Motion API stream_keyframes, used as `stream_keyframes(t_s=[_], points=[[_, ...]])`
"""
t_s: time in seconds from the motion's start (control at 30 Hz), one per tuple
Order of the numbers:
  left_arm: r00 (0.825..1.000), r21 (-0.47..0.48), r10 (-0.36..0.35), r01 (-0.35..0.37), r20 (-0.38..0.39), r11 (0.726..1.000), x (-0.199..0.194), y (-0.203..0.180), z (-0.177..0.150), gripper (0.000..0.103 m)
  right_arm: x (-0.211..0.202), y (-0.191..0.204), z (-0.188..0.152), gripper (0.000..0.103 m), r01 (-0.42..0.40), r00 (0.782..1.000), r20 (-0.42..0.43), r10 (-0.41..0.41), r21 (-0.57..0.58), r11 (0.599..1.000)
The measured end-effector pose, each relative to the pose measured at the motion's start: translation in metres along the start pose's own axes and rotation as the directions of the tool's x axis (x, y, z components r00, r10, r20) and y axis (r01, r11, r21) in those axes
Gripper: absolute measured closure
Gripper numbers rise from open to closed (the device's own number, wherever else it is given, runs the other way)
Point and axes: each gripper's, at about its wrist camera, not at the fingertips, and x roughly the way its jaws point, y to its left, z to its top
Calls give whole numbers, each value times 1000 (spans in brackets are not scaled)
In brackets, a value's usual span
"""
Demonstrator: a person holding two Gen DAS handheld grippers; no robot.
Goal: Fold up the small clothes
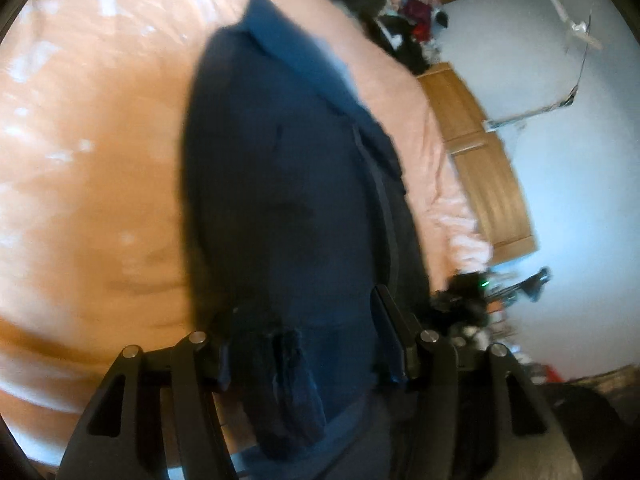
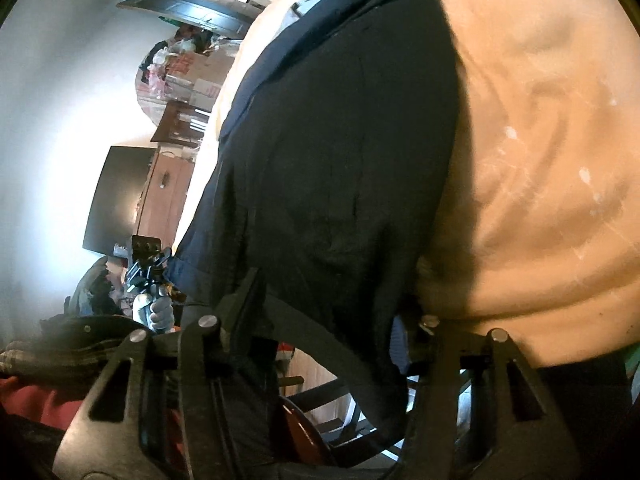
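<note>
A: The navy shirt (image 1: pixel 288 184) — how much of it can you make out?

B: Most of its body. It lies along a peach bedsheet (image 1: pixel 92 152), collar end far from the cameras, near the bed's edge. The near hem is the trouble: it bunches up and runs down between the fingers of the left tool (image 1: pixel 308 344), and the whole left wrist view is blurred by motion.

A: Is the left tool clamped on it?

B: Its fingers stand wide apart, with the cloth draped between them. I cannot tell if either pad pinches it.

A: And the right tool (image 2: pixel 332 320)?

B: In its own view the shirt (image 2: pixel 340 152) hangs over the gap and covers the right finger almost entirely. Only the left finger (image 2: pixel 240 300) shows clearly, and it stands off to the side. Again, grasping or released, I cannot tell.

A: Room to move?

B: Broad bare sheet (image 2: pixel 540 140) on one side of the shirt. On the other, the bed edge is close, with a wooden footboard (image 1: pixel 480 152) just beyond it and pale floor past that.

A: Anything else?

B: A gloved hand (image 2: pixel 158 312) holding the other tool shows small at the left of the right wrist view. Clutter and boxes (image 2: pixel 188 76) in the distance are too small to name.
</note>
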Motion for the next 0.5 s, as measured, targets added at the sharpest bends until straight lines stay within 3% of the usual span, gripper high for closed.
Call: stream_keyframes(t_s=[0.07, 0.13, 0.3, 0.5], points=[[999, -27, 18, -19, -29, 999, 10, 6, 2, 46, 6, -10, -3, 48, 33, 999, -18, -32, 16, 999], [996, -28, 72, -74, -56, 997, 18, 11, 2, 54, 11, -17, -6, 48, 43, 998, -39, -42, 24, 999], [990, -11, 128, -129, -58, 992, 15, 9, -6, 71, 9, -9, -8, 47, 57, 997, -55, -58, -18, 998], [977, 7, 183, -184, -107, 983, 20, 2, -15, 72, 6, -9, -10, 47, 45, 998, -53, -46, -24, 999]])
